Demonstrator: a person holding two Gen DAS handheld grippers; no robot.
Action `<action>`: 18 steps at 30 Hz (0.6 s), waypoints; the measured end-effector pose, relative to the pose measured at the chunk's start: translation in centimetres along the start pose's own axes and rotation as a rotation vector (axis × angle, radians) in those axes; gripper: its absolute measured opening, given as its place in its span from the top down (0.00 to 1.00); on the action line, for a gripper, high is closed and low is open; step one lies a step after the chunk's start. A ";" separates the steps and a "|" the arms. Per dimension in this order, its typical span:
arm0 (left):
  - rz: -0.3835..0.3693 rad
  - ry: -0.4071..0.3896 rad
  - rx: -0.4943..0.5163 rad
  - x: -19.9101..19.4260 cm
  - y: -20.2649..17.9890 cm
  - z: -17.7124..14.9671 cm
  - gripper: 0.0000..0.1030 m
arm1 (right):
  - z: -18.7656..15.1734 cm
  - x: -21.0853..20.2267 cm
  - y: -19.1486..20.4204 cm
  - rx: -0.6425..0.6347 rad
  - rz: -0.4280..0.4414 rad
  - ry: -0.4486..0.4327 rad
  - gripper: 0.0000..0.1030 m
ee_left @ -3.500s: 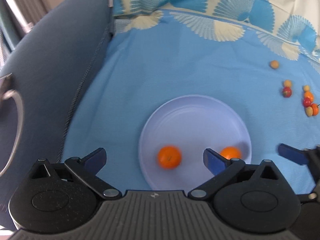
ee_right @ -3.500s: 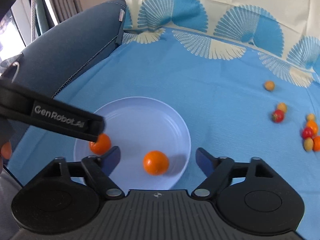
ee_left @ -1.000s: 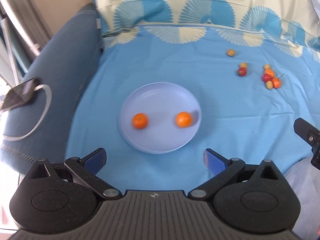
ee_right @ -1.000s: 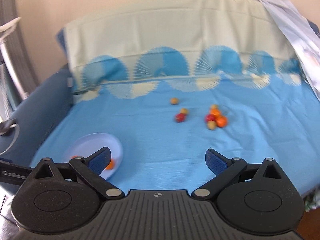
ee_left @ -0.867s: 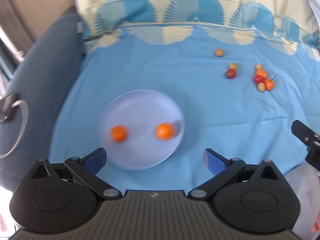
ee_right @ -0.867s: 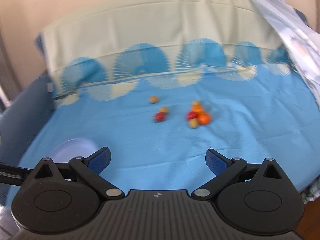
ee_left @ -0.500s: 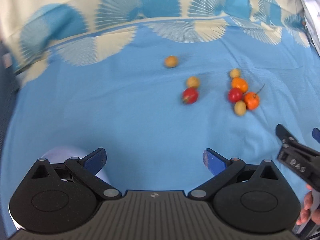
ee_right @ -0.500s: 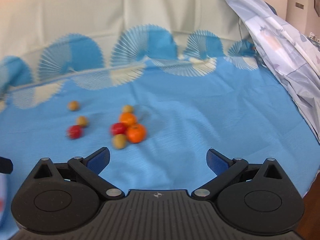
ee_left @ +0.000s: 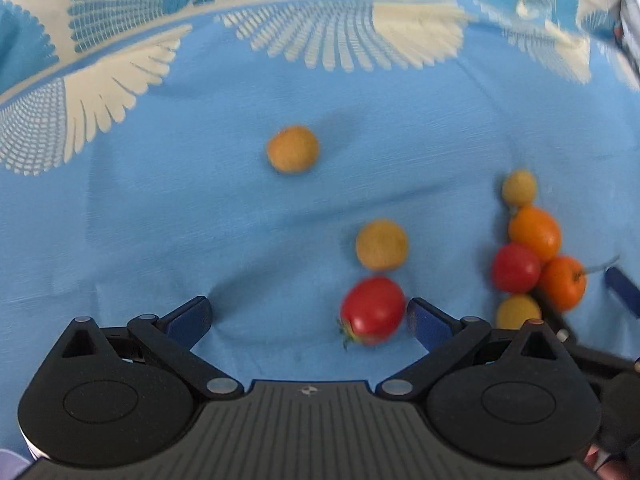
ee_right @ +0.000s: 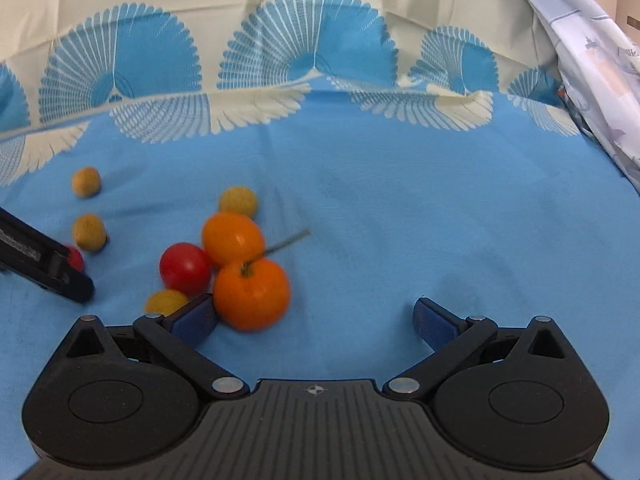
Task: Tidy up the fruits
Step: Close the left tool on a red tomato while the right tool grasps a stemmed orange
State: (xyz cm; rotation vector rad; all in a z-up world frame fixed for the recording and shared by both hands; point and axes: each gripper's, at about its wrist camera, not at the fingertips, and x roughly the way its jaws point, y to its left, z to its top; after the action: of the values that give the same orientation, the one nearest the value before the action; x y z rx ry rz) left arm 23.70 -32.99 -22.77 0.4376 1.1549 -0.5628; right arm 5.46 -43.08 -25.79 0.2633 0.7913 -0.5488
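Note:
My left gripper is open, low over the blue cloth. A red tomato lies between its fingers, close to the right fingertip. Two tan round fruits lie beyond it. My right gripper is open. An orange with a stem lies just inside its left fingertip. A second orange, a red tomato and yellow fruits cluster beside it. The same cluster shows in the left wrist view.
The blue cloth with a cream fan pattern covers the surface and rises at the back. A pale printed fabric hangs at the far right. The left gripper's finger reaches in at the right view's left edge.
Both grippers have moved right from the plate and come down close to the loose fruits. The plate with two oranges has left both views. Both grippers stay open.

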 end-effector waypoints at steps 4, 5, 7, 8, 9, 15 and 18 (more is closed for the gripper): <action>0.025 -0.011 0.028 0.3 -0.2 0.4 0.00 | -0.1 0.0 0.1 -0.006 -0.001 -0.024 0.01; 0.031 -0.012 0.041 0.0 -0.4 0.4 0.01 | -0.1 0.0 0.1 -0.008 -0.003 -0.025 0.02; -0.008 -0.044 0.093 -0.9 -1.0 0.3 0.36 | 0.0 -0.5 0.2 -0.017 0.011 -0.041 0.23; -0.020 -0.061 0.115 -1.4 -1.4 0.1 0.47 | 0.0 -1.0 0.4 -0.028 0.022 -0.061 0.52; -0.019 -0.062 0.135 -1.7 -1.7 0.0 0.67 | 0.1 -1.2 0.5 -0.040 0.043 -0.071 0.63; 0.081 -0.090 0.185 -2.2 -2.9 -0.8 0.68 | -0.1 -1.7 0.1 -0.011 0.027 -0.086 0.62; 0.119 -0.093 0.177 -2.9 -3.0 -0.9 0.68 | -0.2 -1.7 -0.6 0.018 0.012 -0.094 0.62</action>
State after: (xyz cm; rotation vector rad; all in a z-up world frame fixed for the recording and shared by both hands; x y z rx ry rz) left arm 20.31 -34.25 -20.52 0.6217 0.9875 -0.5780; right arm 4.05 -42.88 -24.65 0.2565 0.6937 -0.5529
